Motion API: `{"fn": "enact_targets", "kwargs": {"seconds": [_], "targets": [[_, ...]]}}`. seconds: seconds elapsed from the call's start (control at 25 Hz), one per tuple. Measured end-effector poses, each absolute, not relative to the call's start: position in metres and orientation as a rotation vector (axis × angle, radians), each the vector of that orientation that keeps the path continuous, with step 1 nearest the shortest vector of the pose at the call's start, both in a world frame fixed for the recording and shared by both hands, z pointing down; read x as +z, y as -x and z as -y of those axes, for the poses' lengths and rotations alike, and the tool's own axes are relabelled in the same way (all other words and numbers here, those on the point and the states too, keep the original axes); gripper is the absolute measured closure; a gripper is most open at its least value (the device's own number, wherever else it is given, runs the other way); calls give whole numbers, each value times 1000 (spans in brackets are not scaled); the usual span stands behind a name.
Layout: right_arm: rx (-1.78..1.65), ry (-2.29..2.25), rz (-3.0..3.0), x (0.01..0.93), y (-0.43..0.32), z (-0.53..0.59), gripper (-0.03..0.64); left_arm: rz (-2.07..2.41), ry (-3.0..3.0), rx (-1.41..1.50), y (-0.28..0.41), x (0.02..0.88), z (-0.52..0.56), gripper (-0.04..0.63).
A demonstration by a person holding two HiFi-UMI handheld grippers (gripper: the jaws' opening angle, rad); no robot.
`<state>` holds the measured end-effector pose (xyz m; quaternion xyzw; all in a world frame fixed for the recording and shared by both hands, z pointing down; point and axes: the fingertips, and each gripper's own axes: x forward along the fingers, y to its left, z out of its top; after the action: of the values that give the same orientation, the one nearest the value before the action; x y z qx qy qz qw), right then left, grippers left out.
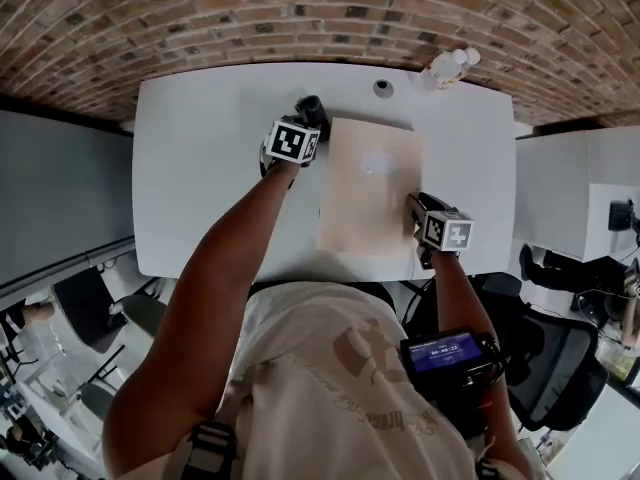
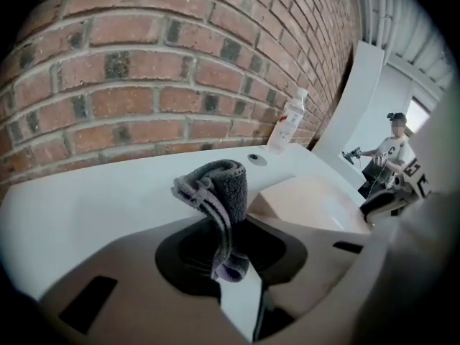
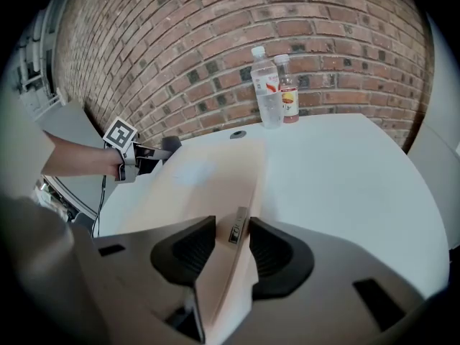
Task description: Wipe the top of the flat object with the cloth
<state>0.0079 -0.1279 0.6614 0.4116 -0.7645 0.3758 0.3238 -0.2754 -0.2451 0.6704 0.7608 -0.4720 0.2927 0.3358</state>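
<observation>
your left gripper (image 1: 308, 118) is clamped on the dark grey cloth (image 1: 313, 105). in the left gripper view the jaws are pinched together on its folded middle, and the rest of the cloth (image 2: 218, 189) bunches up above them. it sits over the white table (image 1: 200, 178), just beside the far left corner of the flat beige board (image 1: 370, 193), not on top of it. can't tell if the cloth touches the table. the board lies in the middle of the table. your right gripper (image 1: 416, 208) is closed on the board's near right edge, with one pad on each face (image 3: 233, 239). two clear bottles (image 3: 277, 88) stand by the brick wall (image 1: 300, 13) at the far right.
</observation>
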Motion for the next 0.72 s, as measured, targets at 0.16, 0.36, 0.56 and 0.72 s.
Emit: {"fn": "enact_targets", "kwargs": {"seconds": [0.16,0.36,0.56,0.72], "targets": [[1001,-1100,2006,662,-11,127,459,1205,-2049,773,266,665,239,499],[1020,-1105,2016,662,-12,124,458,1079,-2127,790,247,654,218,500],[1025,-1105,2028,659,-10,123,457,982,-2153,878,238,652,185,500],[1031,-1116,2043,659,-9,123,457,940,-2157,902,235,653,157,500]]}}
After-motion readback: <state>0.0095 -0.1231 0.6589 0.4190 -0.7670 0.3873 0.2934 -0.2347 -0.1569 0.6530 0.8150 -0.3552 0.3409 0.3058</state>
